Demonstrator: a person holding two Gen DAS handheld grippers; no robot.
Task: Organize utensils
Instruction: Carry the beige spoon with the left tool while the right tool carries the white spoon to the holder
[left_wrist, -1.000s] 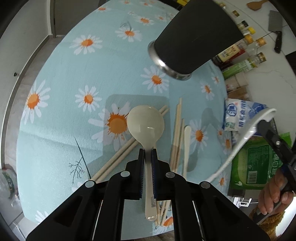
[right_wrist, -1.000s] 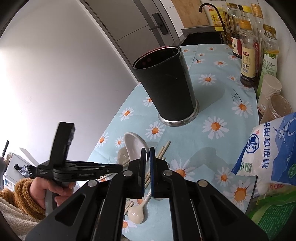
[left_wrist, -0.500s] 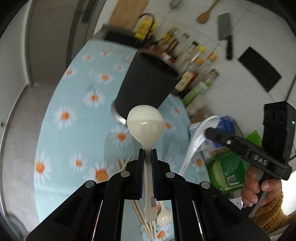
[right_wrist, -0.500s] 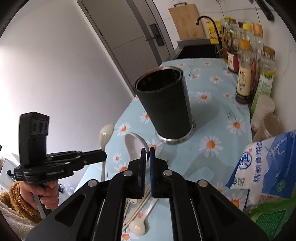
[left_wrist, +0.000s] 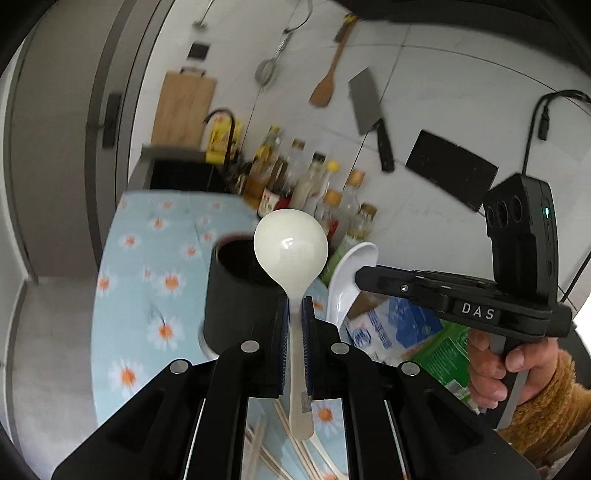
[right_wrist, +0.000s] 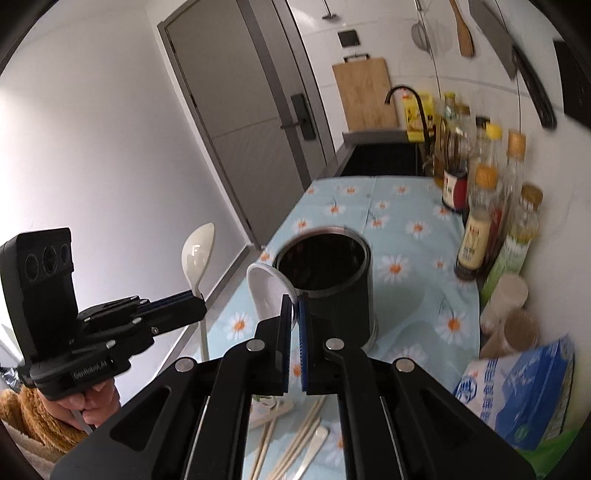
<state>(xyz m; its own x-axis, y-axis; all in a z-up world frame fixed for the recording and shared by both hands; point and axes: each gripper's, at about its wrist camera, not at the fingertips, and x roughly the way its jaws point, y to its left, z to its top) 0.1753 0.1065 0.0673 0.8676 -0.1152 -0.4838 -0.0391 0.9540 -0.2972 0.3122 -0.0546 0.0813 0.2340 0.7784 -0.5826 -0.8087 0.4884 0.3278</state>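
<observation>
Above the black utensil holder: left gripper clamped on cream spoon, right gripper clamped on white spoon. Carrying step; next, lowering both bowl-up into holder.

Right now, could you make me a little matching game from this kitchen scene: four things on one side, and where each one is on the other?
Things:
1. cream spoon
2. white spoon
3. black holder
4. chopsticks

Places:
A. lying on the daisy cloth
B. clamped in the right tool
C. standing upright, nothing visible inside
D. clamped in the left tool

Pairs: 1-D, 2-B, 3-C, 4-A
</observation>
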